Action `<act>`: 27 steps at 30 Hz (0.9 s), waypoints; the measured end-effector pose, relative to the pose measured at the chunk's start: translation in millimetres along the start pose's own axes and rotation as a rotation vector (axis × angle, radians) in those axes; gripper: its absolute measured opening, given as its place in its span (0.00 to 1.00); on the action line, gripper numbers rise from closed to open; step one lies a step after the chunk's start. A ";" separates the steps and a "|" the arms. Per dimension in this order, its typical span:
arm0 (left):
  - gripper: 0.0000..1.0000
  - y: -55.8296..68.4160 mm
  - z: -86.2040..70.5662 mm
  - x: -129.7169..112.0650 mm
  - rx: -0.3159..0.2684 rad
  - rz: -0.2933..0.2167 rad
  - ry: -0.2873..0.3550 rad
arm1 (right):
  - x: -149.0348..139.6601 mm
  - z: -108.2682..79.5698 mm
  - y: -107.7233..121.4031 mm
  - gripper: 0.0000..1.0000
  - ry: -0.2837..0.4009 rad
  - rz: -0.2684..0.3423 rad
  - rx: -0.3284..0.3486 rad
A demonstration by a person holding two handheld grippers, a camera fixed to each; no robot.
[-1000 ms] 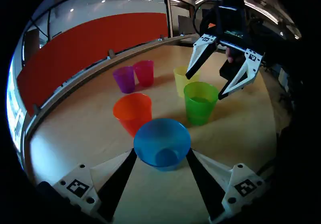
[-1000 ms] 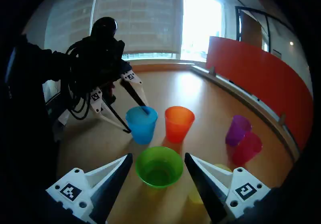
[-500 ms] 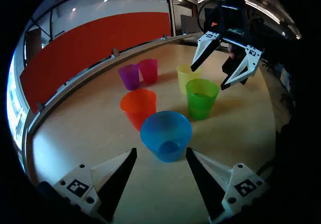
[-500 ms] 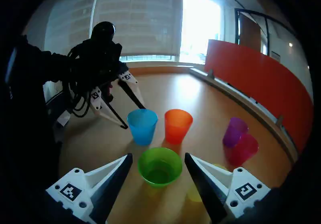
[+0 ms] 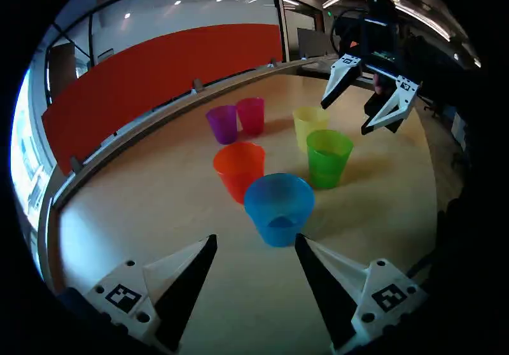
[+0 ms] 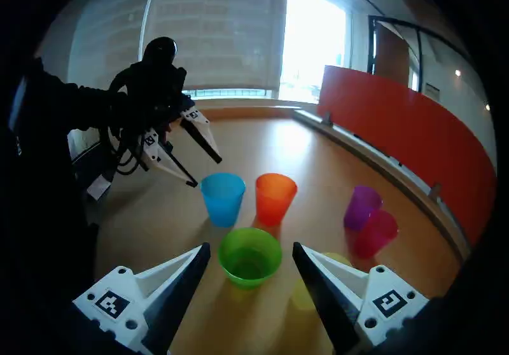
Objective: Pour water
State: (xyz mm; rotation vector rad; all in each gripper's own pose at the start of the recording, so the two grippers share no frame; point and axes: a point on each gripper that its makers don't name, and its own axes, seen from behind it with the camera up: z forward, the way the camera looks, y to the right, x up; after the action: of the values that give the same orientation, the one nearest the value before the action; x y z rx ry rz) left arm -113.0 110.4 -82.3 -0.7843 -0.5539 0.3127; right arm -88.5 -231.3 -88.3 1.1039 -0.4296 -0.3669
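Both the left gripper point(image 5: 254, 237) and right gripper point(image 6: 250, 245) gape empty, seemingly between pours; next, clasp the blue cup point(image 5: 278, 205) near the table point(image 5: 146, 189) middle.

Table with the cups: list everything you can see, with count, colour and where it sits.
blue cup: 1, blue, nearest the left tongs
orange cup: 1, orange, beside the blue cup
green cup: 1, green, nearest the right tongs
yellow cup: 1, yellow, next to the green cup
purple cup: 1, purple, towards the wall panel
pink cup: 1, pink, beside the purple cup
table: 1, light wood, under all cups
wall panel: 1, red-orange, along the table's edge
left tongs: 1, white and black, open
right tongs: 1, white and black, open
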 end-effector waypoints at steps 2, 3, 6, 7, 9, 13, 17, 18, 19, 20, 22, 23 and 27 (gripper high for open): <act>0.91 -3.4 -3.3 1.1 0.011 -0.004 0.005 | 0.4 -2.9 1.0 1.00 0.001 0.002 -0.005; 0.91 -5.3 -5.1 1.5 0.016 -0.008 0.007 | 0.7 -4.4 1.5 1.00 0.001 0.003 -0.008; 0.91 -10.8 -9.8 2.7 0.029 -0.017 0.013 | 1.4 -8.0 2.9 1.00 0.002 0.006 -0.015; 0.91 -12.5 -11.2 3.1 0.033 -0.021 0.015 | 1.4 -9.2 3.3 1.00 0.001 0.007 -0.017; 0.91 -16.3 -14.0 4.3 0.042 -0.027 0.020 | 1.0 -11.5 4.3 1.00 0.000 0.009 -0.023; 0.91 -23.7 -18.3 7.4 0.061 -0.043 0.034 | -1.2 -15.3 8.5 1.00 0.001 0.022 -0.041; 0.91 -30.0 -20.2 9.2 0.076 -0.066 0.046 | 1.1 -19.7 16.0 1.00 0.015 0.054 -0.065; 0.91 -32.2 -20.9 9.8 0.083 -0.071 0.049 | 2.2 -20.9 18.5 1.00 0.020 0.063 -0.072; 0.91 -34.6 -21.6 10.5 0.090 -0.075 0.053 | 3.1 -22.0 20.9 1.00 0.024 0.069 -0.079; 0.91 -37.0 -22.4 11.2 0.098 -0.079 0.056 | 4.0 -23.1 23.3 1.00 0.029 0.076 -0.087; 0.91 -41.7 -23.7 12.8 0.111 -0.089 0.062 | 5.5 -25.3 27.7 1.00 0.033 0.086 -0.100; 0.91 -43.9 -24.3 13.6 0.117 -0.093 0.064 | 6.1 -26.4 29.6 1.00 0.035 0.091 -0.106; 0.91 -50.5 -25.1 16.8 0.132 -0.120 0.076 | 7.2 -29.1 34.9 1.00 0.035 0.097 -0.126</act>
State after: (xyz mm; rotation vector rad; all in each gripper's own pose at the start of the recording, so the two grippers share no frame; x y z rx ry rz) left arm -81.7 69.6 -53.7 -0.6301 -0.5014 0.2053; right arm -65.0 -198.2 -66.6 0.9620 -0.4217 -0.2849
